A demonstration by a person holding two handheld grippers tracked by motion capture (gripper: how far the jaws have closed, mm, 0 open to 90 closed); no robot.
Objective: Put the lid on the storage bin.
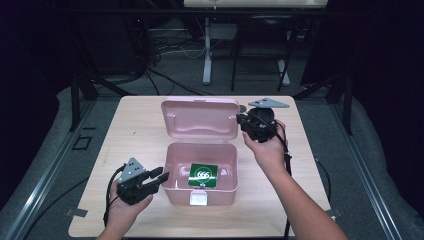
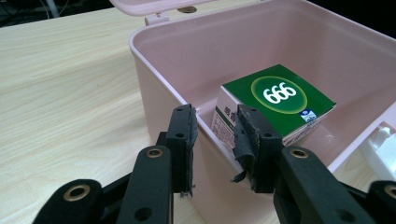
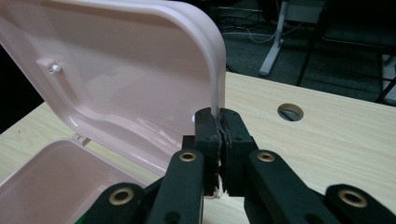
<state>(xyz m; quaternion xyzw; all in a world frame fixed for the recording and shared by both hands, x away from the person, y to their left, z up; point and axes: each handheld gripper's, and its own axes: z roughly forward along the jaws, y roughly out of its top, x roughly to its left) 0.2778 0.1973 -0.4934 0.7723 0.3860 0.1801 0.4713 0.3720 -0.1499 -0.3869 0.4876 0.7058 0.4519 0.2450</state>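
**Pink box held open at the middle of the desk**

Desk [image 1: 135,125]: light wood, one round hole [image 3: 290,112] near its far right corner.

Pink box [image 1: 200,187]: sits about midway across the desk, nearer the near edge, white latch facing that edge. Lid [image 1: 200,119] stands raised on the far-side hinge, inner face toward the person.

Green carton [image 2: 275,100]: lies flat on the box floor, toward its right side, white "666" in a circle on top.

Right gripper [image 3: 218,126]: jaws pinched narrow on the lid's right edge, pads pressing the thin plastic from both sides, holding the lid up.

Left gripper [image 2: 215,140]: at the box's near left corner, jaws partly apart and straddling the left wall, one pad outside, one inside near the carton. Cannot tell whether the pads press the wall.
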